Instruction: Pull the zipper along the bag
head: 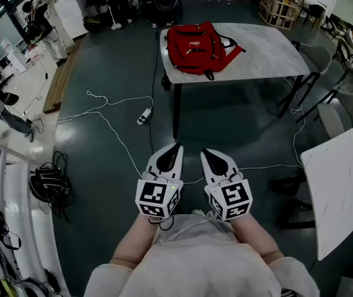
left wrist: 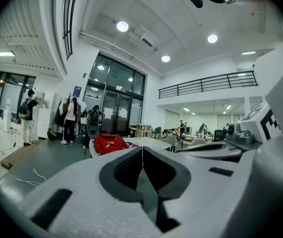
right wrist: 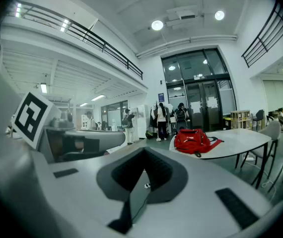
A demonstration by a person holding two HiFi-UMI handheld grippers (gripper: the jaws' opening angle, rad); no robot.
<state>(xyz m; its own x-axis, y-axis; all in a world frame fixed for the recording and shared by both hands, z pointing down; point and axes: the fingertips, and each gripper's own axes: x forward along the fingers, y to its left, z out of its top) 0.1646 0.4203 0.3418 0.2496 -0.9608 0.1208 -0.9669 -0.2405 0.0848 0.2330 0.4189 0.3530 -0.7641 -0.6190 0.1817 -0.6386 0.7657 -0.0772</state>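
A red backpack [head: 194, 47] lies on the left end of a white marble-look table [head: 269, 54]; it also shows far off as the red bag [left wrist: 108, 143] in the left gripper view and as the red bag [right wrist: 192, 140] in the right gripper view. Its zipper is too small to make out. My left gripper [head: 175, 148] and right gripper [head: 207, 154] are held side by side close to my body, well short of the table, over the dark floor. Both have their jaws together with nothing between them.
White cables and a power strip [head: 143, 116] lie on the floor between me and the table. A second white table [head: 340, 187] stands at the right, grey chairs [head: 325, 54] beyond. Wooden crates [head: 280, 4] and standing people [head: 116, 2] are at the back. Equipment lines the left wall.
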